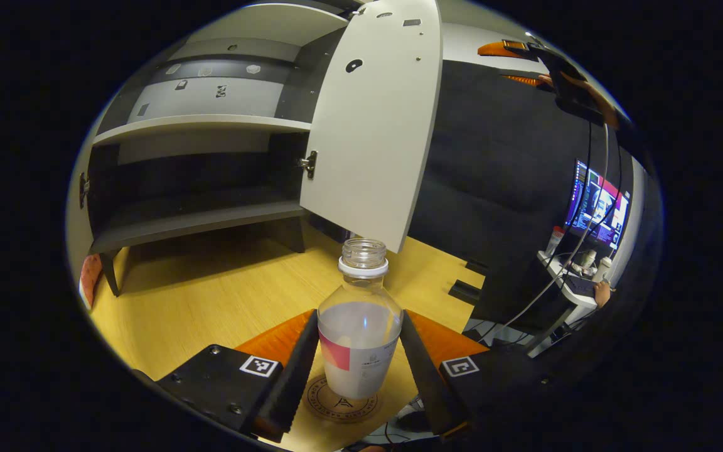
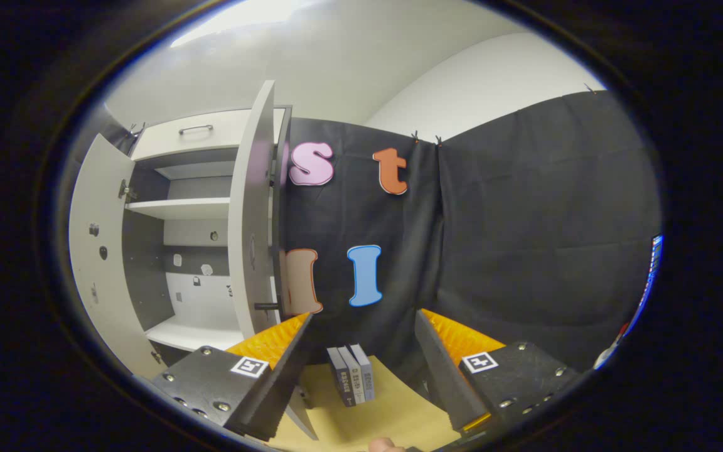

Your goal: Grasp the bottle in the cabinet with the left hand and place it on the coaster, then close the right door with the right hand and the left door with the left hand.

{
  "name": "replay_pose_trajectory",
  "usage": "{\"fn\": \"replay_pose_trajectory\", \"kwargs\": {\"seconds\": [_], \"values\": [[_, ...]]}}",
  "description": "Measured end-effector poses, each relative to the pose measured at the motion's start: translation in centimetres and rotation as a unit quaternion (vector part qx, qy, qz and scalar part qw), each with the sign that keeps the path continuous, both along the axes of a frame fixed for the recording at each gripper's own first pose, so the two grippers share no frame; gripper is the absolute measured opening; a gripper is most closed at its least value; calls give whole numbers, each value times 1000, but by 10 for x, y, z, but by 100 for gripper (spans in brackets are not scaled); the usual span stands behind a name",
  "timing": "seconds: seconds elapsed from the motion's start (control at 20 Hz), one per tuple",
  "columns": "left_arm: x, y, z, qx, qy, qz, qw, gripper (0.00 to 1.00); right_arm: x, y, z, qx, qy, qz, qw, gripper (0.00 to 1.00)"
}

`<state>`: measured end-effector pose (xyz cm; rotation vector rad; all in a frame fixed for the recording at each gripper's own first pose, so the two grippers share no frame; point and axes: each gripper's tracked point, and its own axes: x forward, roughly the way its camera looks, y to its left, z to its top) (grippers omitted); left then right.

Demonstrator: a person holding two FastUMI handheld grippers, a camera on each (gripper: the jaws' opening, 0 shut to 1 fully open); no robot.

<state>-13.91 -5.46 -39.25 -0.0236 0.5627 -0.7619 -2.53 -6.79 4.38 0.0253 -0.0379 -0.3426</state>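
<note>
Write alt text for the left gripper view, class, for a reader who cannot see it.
A capless clear bottle stands on a round coaster between the left gripper's open fingers, which flank it. Behind, on the wooden table, the cabinet has its right door swung open.

Light yellow wood-grain tabletop (image 1: 211,295) bearing a grey-and-white open cabinet (image 1: 198,216) on dark legs, a round brown printed coaster (image 1: 336,402) with a clear uncapped plastic bottle (image 1: 359,326) upright on it, and three upright grey books (image 2: 352,373).
</note>
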Motion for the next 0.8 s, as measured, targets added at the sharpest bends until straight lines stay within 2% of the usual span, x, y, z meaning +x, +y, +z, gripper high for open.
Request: {"fn": "replay_pose_trajectory", "kwargs": {"seconds": [0.35,0.55,0.6,0.8], "values": [[-9,5,-8,9,-10,6,1000,82,6,3,0,9,-1,8,1000,100],[-12,10,-8,34,-14,14,999,82,8,8,-3,6,2,14,1000,100],[-13,9,-5,33,-13,14,999,82,8,8,-6,4,3,15,1000,96],[-12,5,9,25,-13,20,999,82,6,9,-9,-1,6,18,1000,96]]}}
